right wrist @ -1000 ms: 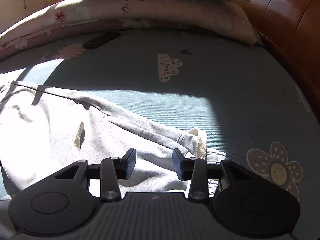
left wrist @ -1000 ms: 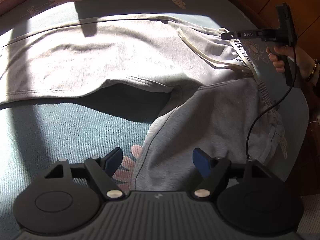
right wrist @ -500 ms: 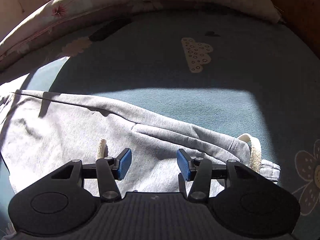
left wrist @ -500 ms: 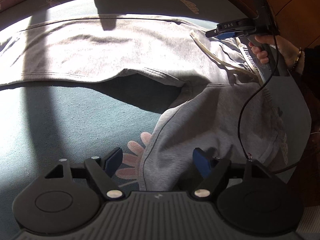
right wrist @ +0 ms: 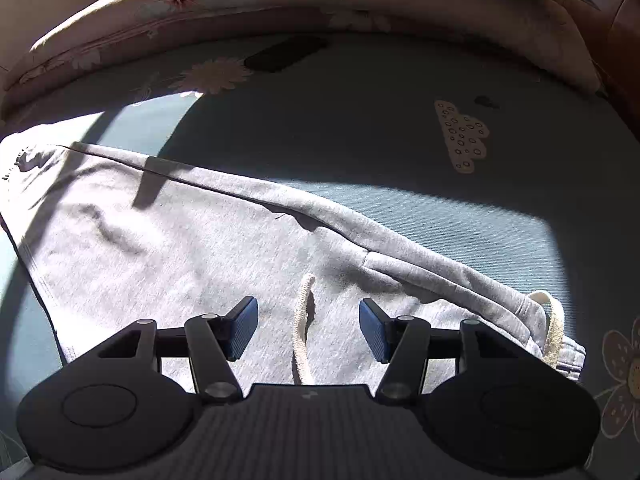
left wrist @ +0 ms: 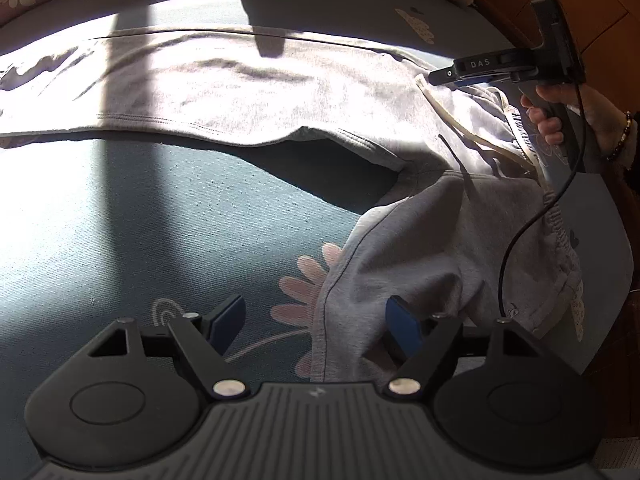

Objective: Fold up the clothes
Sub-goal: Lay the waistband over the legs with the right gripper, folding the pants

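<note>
grey sweatpants (left wrist: 256, 92) lie spread across the bed (left wrist: 140, 216), one leg flat, the other bunched under the left tool (left wrist: 316, 320), whose jaws stand released. the right tool (right wrist: 308, 326), jaws just widening, hovers released over the drawstring (right wrist: 302, 320). no containers show.

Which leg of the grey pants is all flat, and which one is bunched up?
The far leg of the grey pants lies flat, stretched sideways in the sunlight. The near leg is bunched and folded, running down between the left gripper's open fingers.
</note>
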Demonstrator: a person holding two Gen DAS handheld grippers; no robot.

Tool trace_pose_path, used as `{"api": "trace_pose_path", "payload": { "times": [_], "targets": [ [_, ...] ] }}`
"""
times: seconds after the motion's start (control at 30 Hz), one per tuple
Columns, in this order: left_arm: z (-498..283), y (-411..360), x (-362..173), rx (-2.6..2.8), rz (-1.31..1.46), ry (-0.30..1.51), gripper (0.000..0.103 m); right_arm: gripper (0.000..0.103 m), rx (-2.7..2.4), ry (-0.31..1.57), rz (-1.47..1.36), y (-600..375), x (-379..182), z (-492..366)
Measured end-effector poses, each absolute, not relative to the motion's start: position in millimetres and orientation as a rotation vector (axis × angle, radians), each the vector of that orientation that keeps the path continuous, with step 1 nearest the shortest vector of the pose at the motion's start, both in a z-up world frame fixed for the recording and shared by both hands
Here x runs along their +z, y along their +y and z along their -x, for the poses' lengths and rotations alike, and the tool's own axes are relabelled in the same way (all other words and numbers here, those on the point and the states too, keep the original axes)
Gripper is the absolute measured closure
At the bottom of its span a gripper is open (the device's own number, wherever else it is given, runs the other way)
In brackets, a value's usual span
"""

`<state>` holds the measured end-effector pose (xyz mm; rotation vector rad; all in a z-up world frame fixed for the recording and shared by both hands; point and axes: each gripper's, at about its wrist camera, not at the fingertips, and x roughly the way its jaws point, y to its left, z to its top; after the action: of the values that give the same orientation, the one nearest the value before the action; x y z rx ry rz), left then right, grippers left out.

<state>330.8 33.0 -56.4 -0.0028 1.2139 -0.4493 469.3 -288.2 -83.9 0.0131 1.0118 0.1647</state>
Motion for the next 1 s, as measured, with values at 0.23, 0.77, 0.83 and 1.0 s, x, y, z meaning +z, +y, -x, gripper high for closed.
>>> {"api": "trace_pose_path", "payload": {
  "times": [0.23, 0.77, 0.83, 1.0],
  "targets": [
    [-320.7, 38.6, -58.1, -0.442, 0.030, 1.213, 0.027, 0.042, 0.390, 0.966, 0.105, -186.9, -88.9, -486.2],
    [-303.7, 88.4, -58.4, -0.341, 0.126, 1.202, 0.026, 0.030, 0.496, 1.140, 0.200, -113.3, -114.2, -500.6],
    [-305.5, 91.1, -55.3, -0.348, 0.112, 1.197, 0.026, 0.030, 0.462, 1.136, 0.125, -131.4, -95.8, -491.1],
    [-310.8, 88.2, -43.7, -0.404, 0.019, 1.172, 0.026, 0.030, 0.363, 1.119, 0.052, -180.4, -53.7, -448.2]
  ]
}}
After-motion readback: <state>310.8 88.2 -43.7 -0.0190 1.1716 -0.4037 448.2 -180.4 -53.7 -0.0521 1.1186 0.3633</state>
